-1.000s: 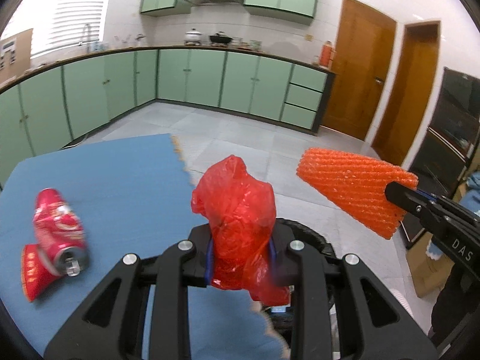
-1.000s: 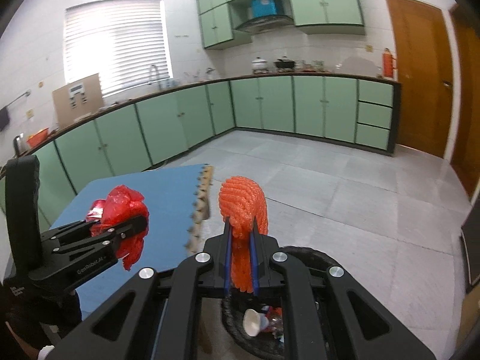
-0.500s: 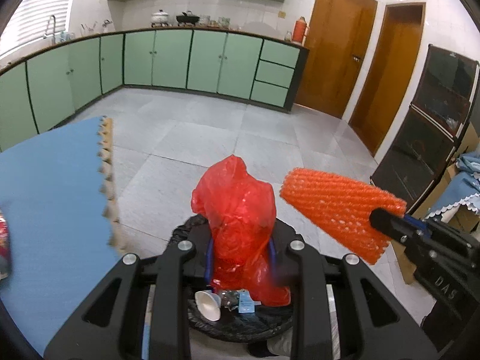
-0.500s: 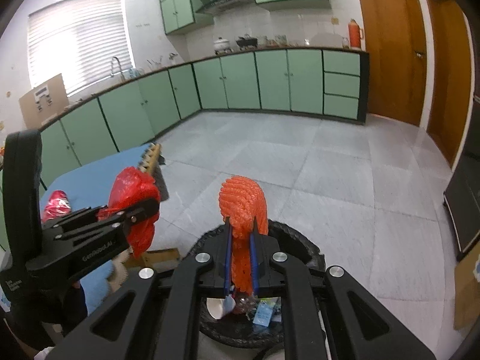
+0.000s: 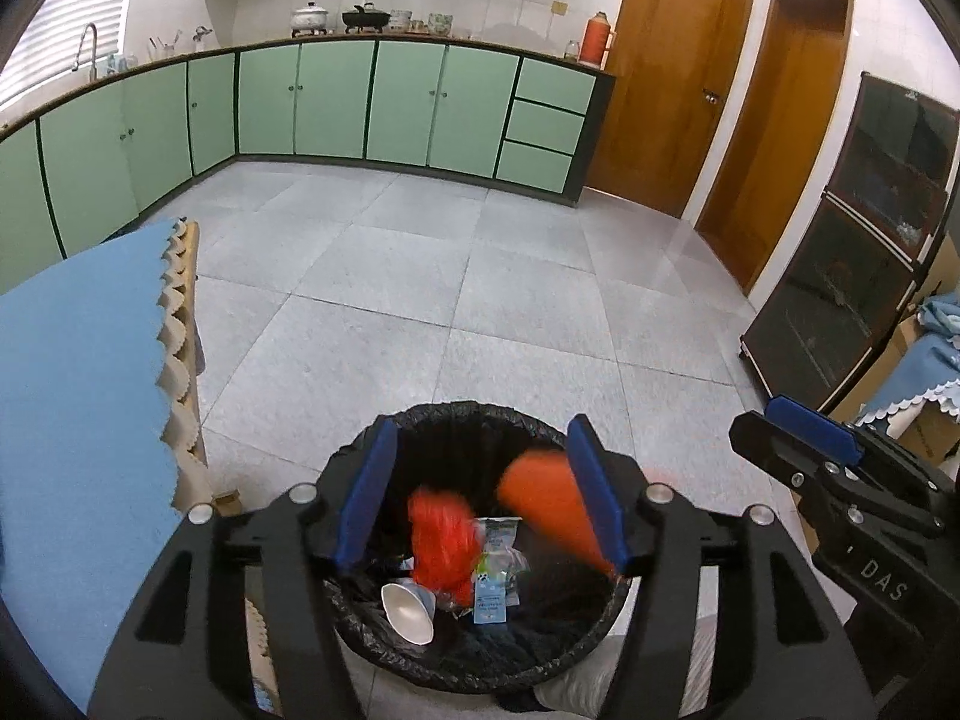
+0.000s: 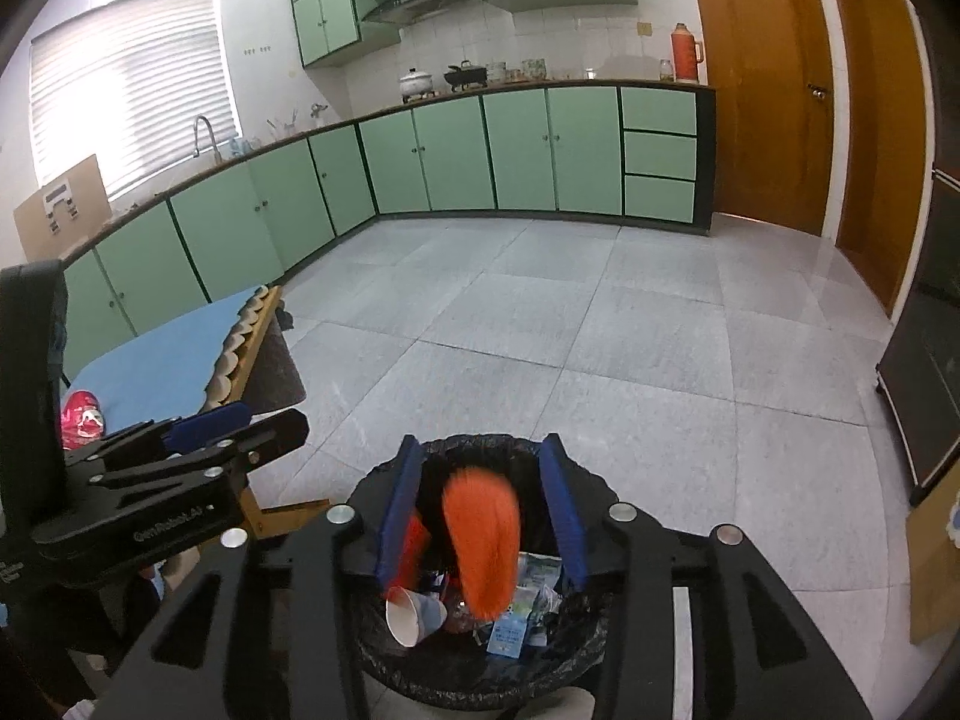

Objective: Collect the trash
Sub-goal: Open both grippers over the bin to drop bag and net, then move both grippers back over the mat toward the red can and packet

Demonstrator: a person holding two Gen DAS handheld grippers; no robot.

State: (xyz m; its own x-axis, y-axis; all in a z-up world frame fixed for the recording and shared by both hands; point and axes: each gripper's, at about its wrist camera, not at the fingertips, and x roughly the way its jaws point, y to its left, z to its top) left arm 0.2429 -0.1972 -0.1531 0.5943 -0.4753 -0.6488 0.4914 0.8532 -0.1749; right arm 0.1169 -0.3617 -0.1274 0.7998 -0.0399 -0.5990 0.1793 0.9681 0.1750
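the red plastic bag (image 5: pixel 441 540) and the orange foam net (image 5: pixel 549 507) are both loose and blurred over the mouth of the black-lined trash bin (image 5: pixel 462 420), which sits at 6 o'clock in both wrist views; in the right wrist view the net (image 6: pixel 483 540) is a blurred streak between the blue pads, touching neither, with the bag (image 6: pixel 414 540) a red smear just at its 9 o'clock. the left gripper (image 5: pixel 480 480) tilts down over the bin, jaws opening, pads spread and nothing pinched. the right gripper (image 6: pixel 483 501) tilts down the same way beside it, jaws opening too, pads apart and clear of the net; it shows at 3 o'clock in the left view (image 5: pixel 780 432), and the left one shows at 9 o'clock in the right view (image 6: pixel 240 426). a second ago each claw was clamped on its piece, the bag upright in the left and the net upright in the right, with the blue-covered table filling the lower left; half a second ago both were already over the bin and still gripping; now both pieces are let go and the table (image 5: pixel 78 390) has slid to 9 o'clock. counted: two grippers, one bin, two pieces dropping, one white paper cup (image 5: pixel 411 603) and a couple of pale printed wrappers (image 5: pixel 495 576) already inside, though how many wrappers exactly i cannot tell. one crushed red can (image 6: pixel 81 417) lies on the table at 9 o'clock in the right view. beyond are grey floor tiles (image 5: pixel 480 276), green cabinets (image 5: pixel 408 102) at 12 o'clock and two brown doors (image 5: pixel 666 90) at 1 to 2 o'clock.
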